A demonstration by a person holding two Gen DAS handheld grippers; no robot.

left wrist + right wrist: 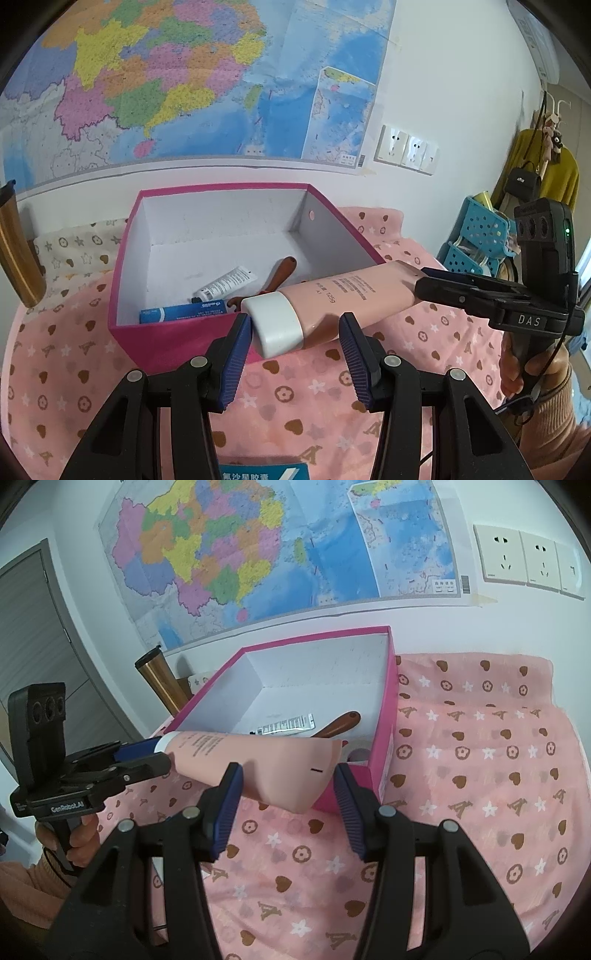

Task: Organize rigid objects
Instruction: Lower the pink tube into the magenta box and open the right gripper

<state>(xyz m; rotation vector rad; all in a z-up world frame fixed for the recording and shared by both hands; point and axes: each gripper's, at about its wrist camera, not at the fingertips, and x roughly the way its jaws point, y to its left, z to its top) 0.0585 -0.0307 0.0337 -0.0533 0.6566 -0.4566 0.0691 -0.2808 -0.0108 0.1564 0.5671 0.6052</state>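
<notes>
Left claw (291, 332) closed on the white cap end of a pink tube (343, 299), one blue pad pressed to the cap's side, the other against the tube body just behind it. Right claw (286, 786) closed on the opposite end, the flat crimped tail caught between its pads. Tube thus held at both ends, off the surface, lying roughly level and slanting across the near corner of a pink box (177, 336), cap lower and nearer the left wrist camera. Printed text visible along the tube's side.

Behind the tube, inside the open white-lined box: a small white tube (225, 282) lying flat, a blue carton (184, 312) along the front wall, and a brown wooden handle (282, 273) tilted against the floor of the box, its lower end hidden by the pink tube.

Under the box and both claws, a pink cloth (74, 350) printed with hearts, stars and flowers. Whether a tabletop or something else beneath it, cannot tell.

Further out, a right hand (517, 373) wrapped round the handle of the right tool, a peach sleeve below it. Gold tumbler (14, 251) left of the box, blue perforated basket (476, 232) to the right. On the wall behind, a coloured map (166, 74) and a row of sockets (406, 147).
</notes>
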